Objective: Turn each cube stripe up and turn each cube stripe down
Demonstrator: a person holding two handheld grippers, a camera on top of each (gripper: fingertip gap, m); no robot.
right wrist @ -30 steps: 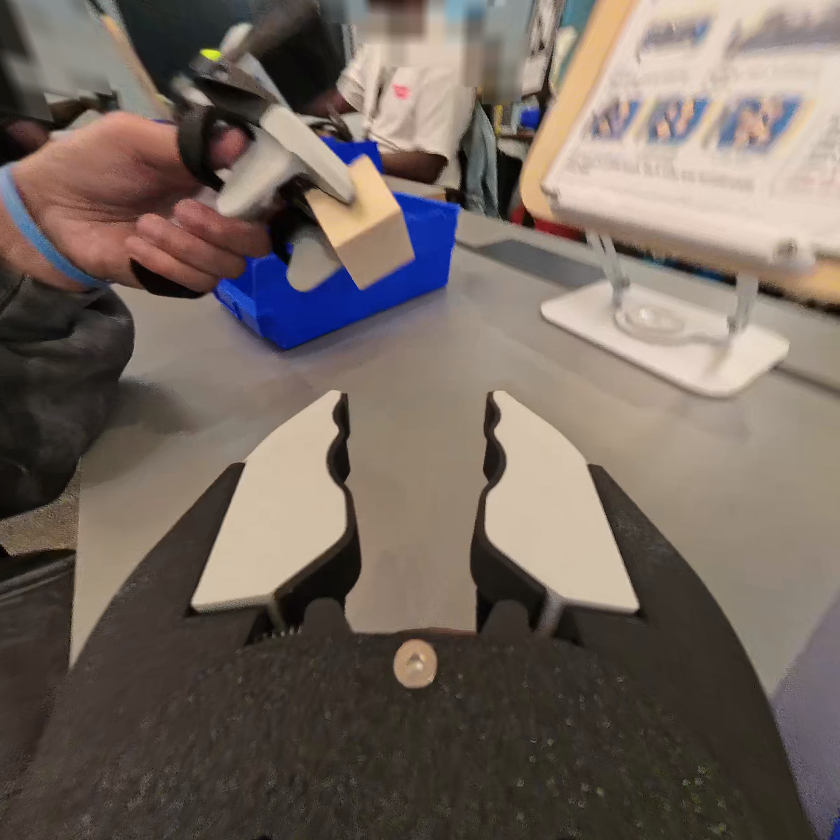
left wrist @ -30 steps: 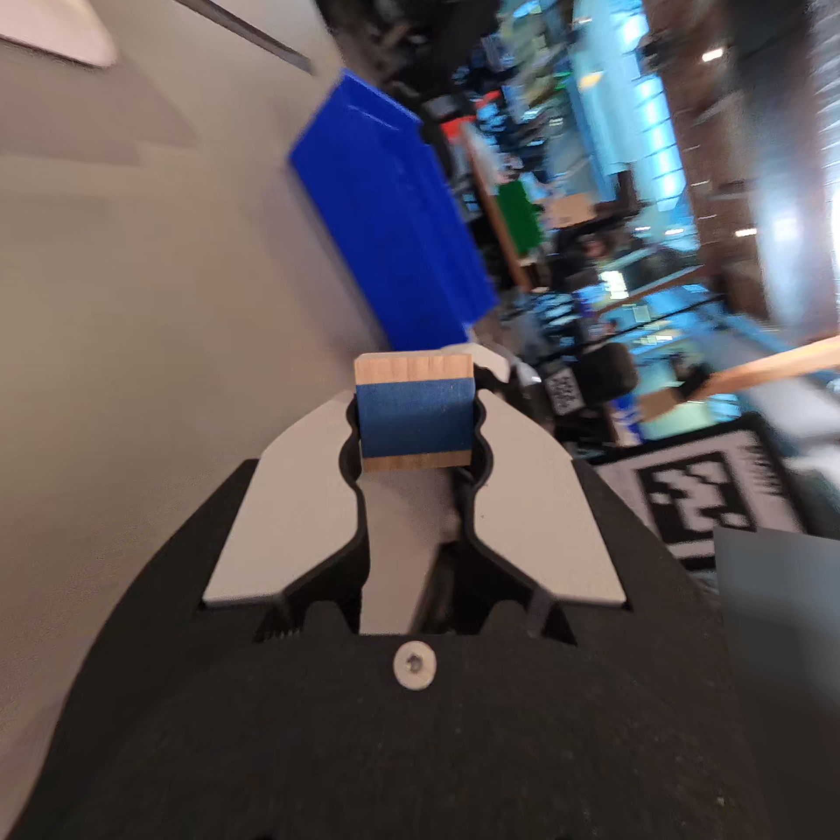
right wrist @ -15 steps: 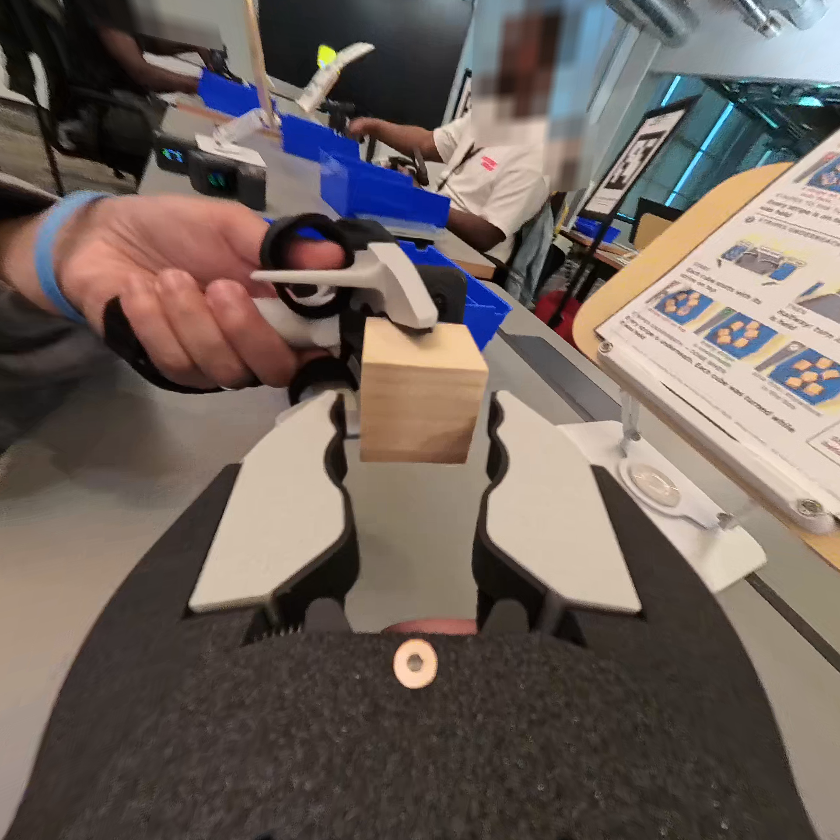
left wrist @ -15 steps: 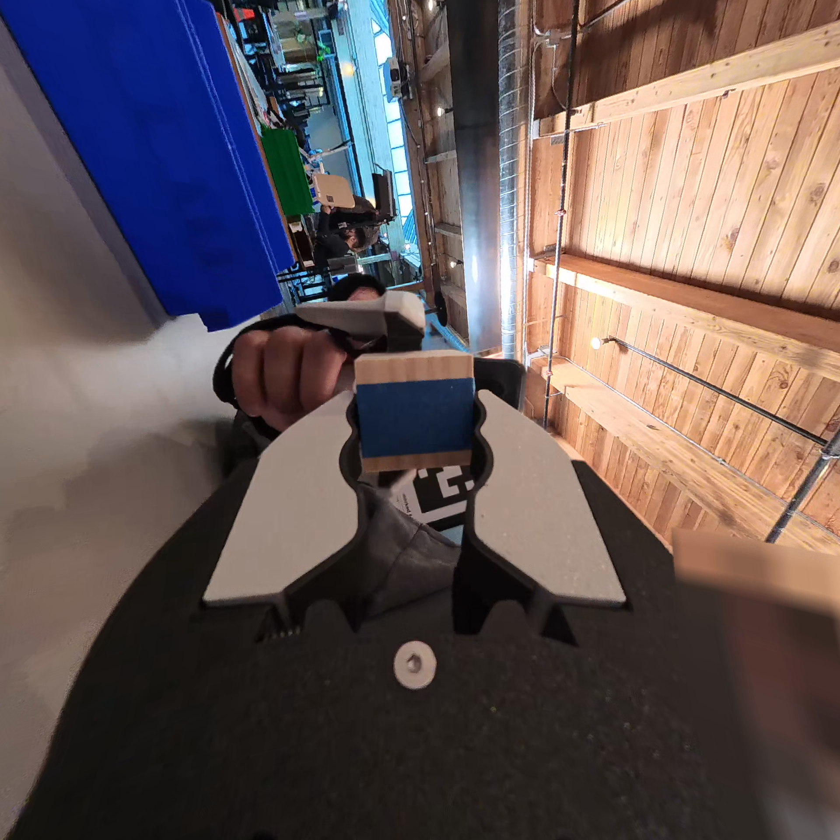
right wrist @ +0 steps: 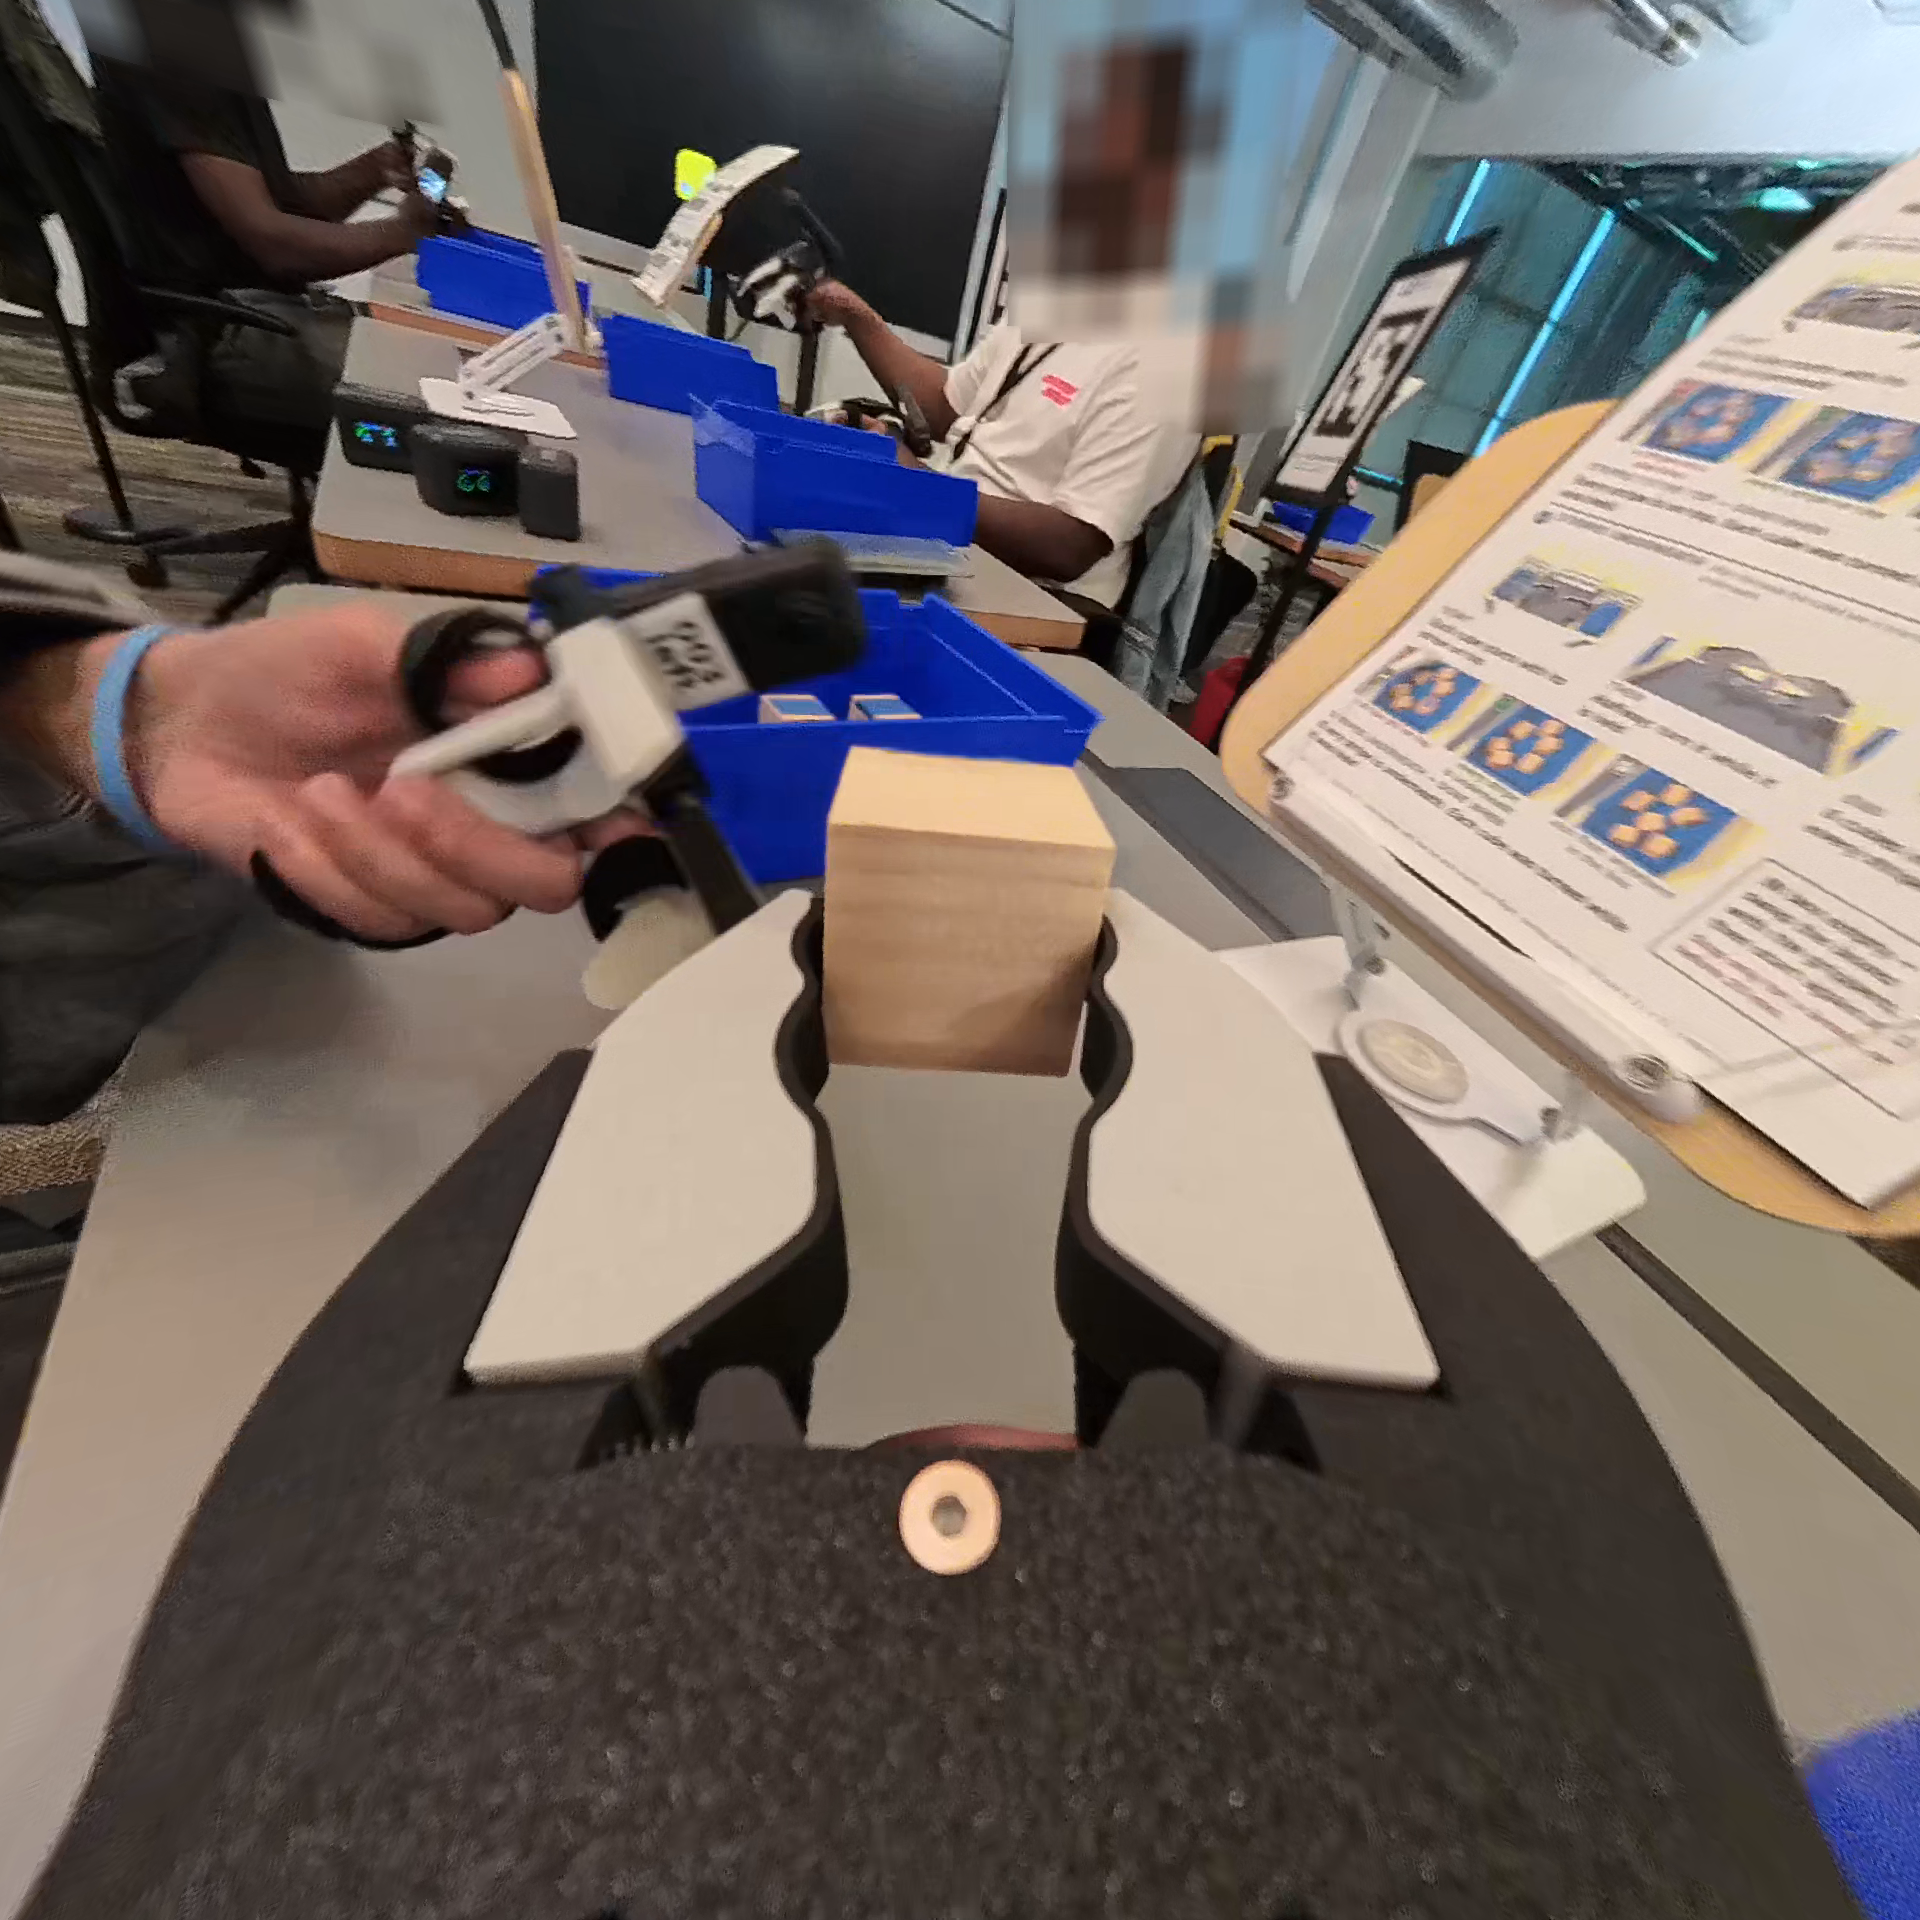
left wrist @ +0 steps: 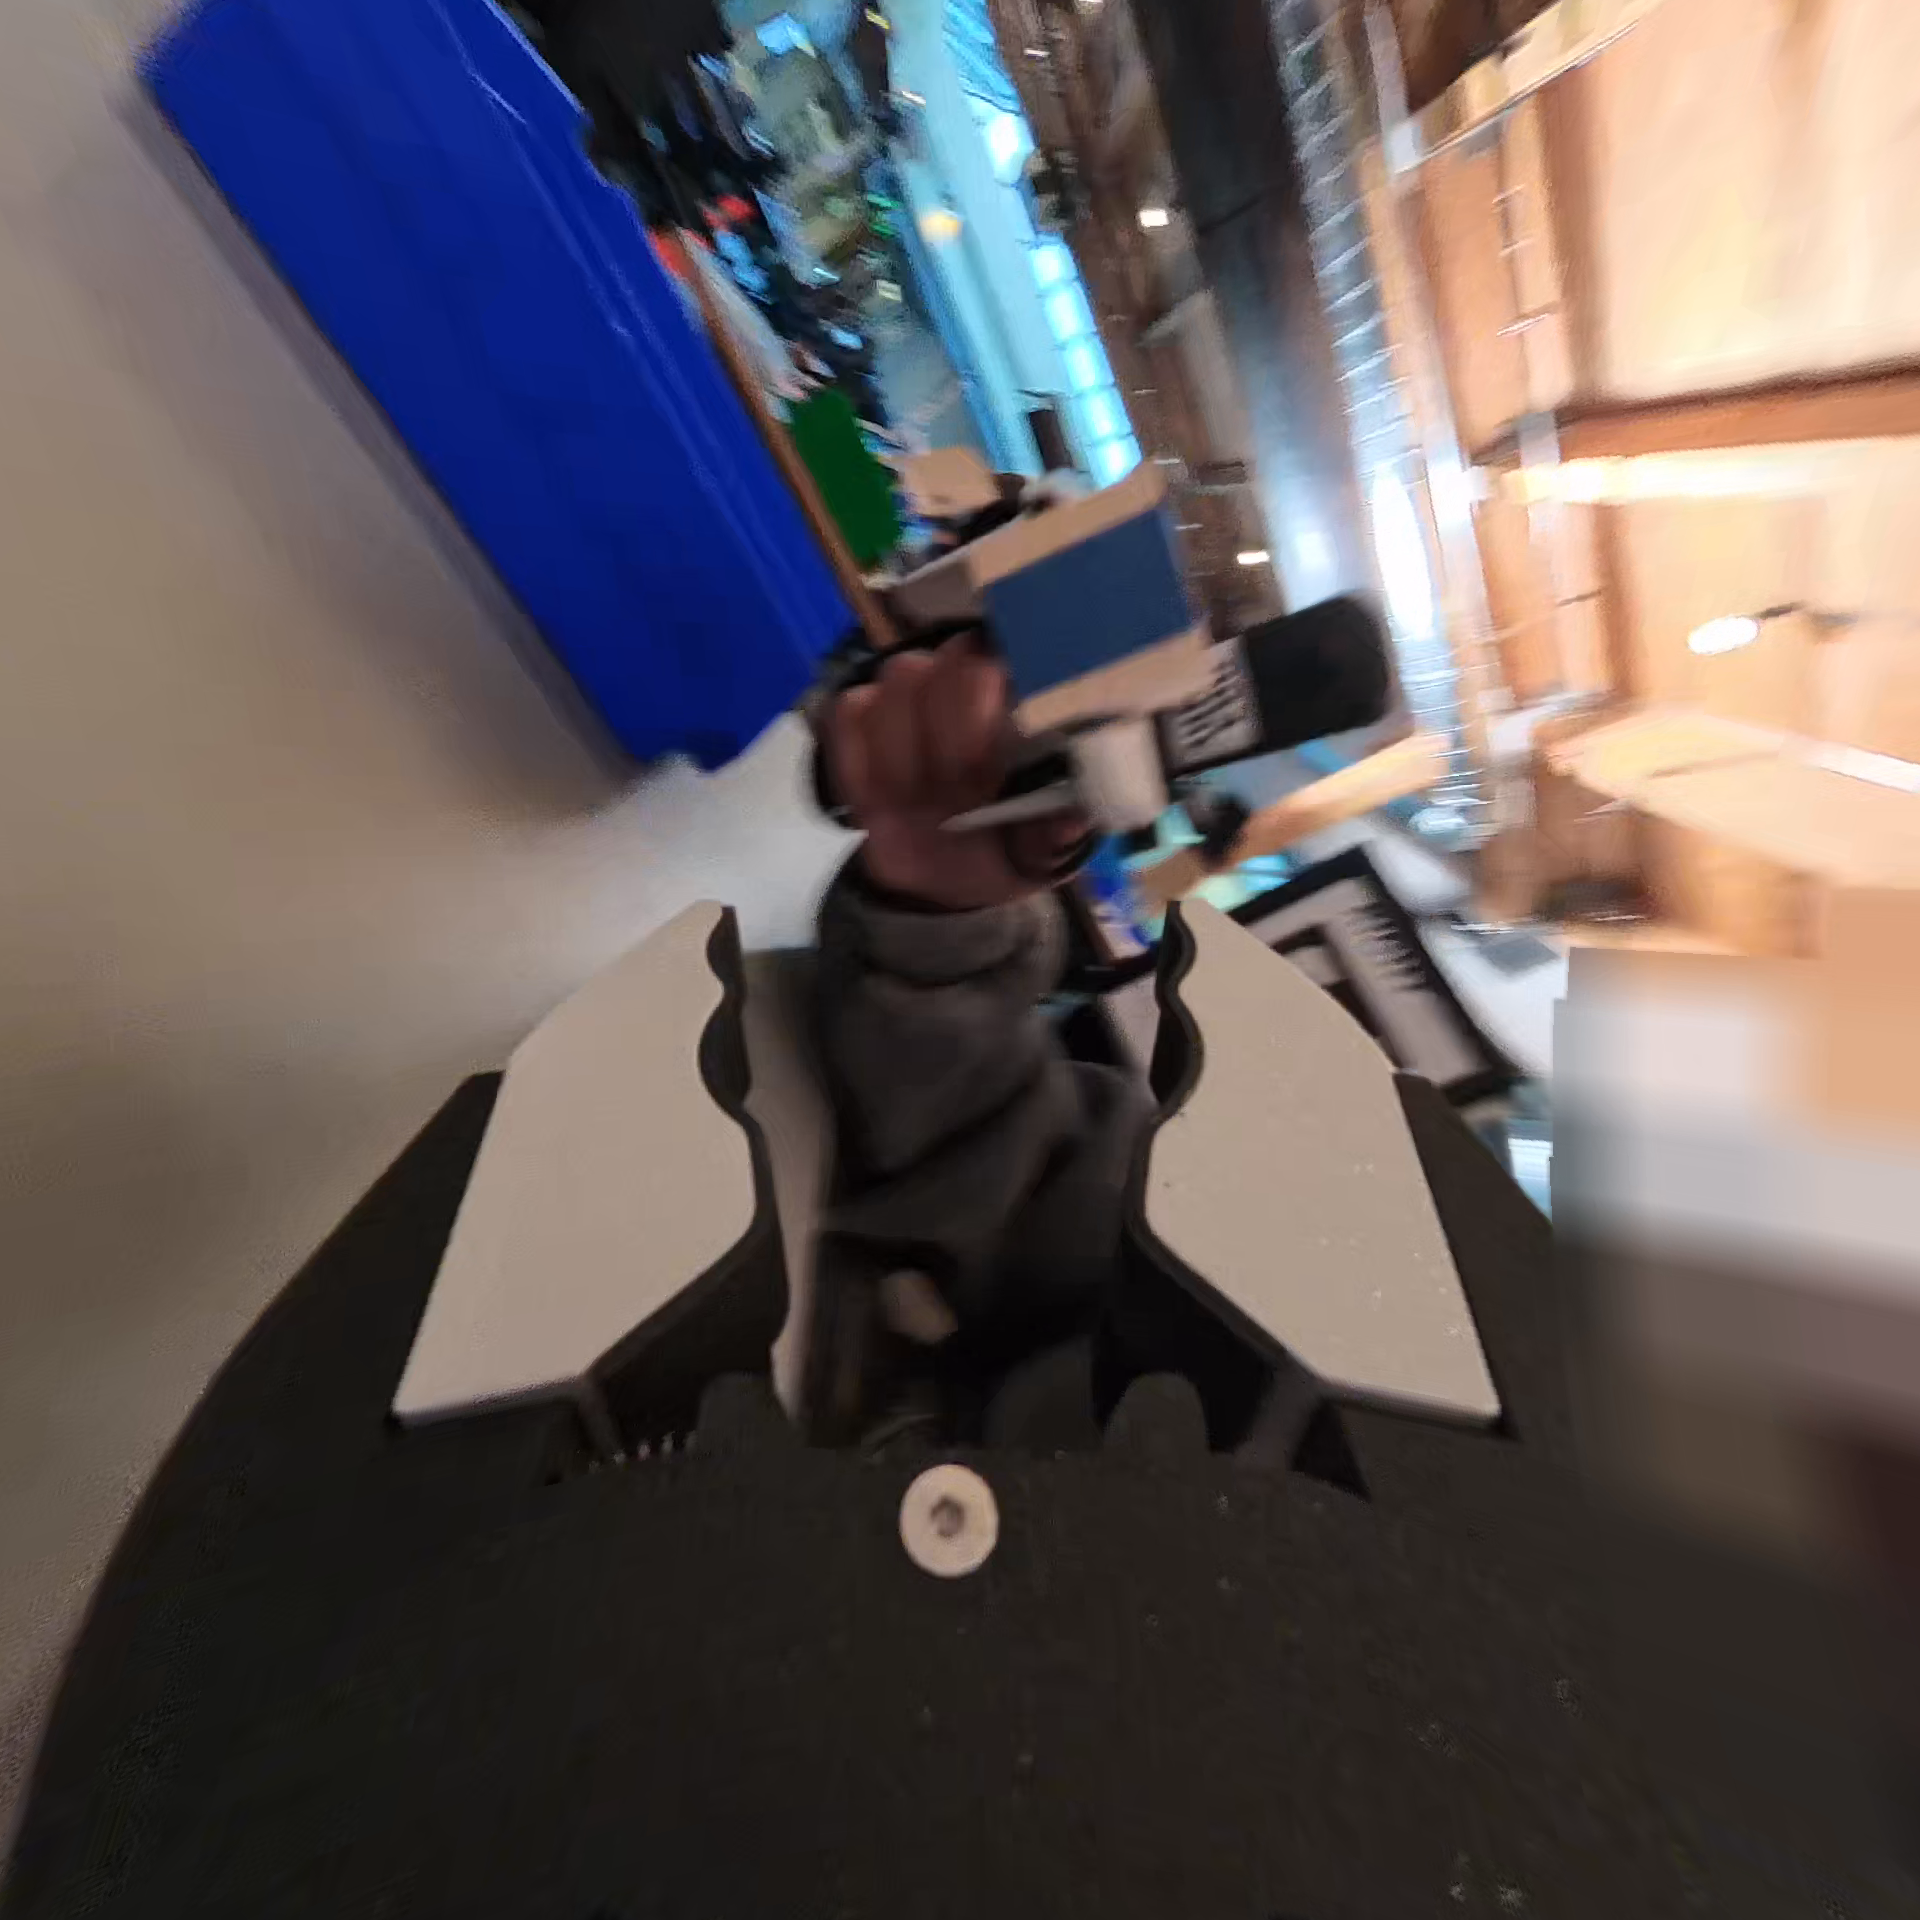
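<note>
Above the grey worktop (right wrist: 312, 1143), the right hand-held gripper (right wrist: 954, 977) is gripping a wooden cube (right wrist: 961, 914) between its two fingers, both pads pressing against the cube's side faces. From the right wrist view the cube is showing only plain wood; from the left wrist view the same cube (left wrist: 1086, 613) is showing a blue stripe across the face turned that way, though that view is blurred. The left hand-held gripper (left wrist: 951, 935) is standing with its fingers wide apart and nothing between them; in the right wrist view it (right wrist: 644, 935) is sitting just left of the cube, apart from it, held by a hand (right wrist: 312, 779) wearing a blue wristband. Behind the cube, a blue bin (right wrist: 935, 707) is resting on the worktop, holding at least two more cubes (right wrist: 795, 709) with blue stripes facing up. To the right, an instruction sheet (right wrist: 1662, 644) is leaning on a white stand (right wrist: 1455, 1122). Farther back, persons are sitting at other worktops with more blue bins.
</note>
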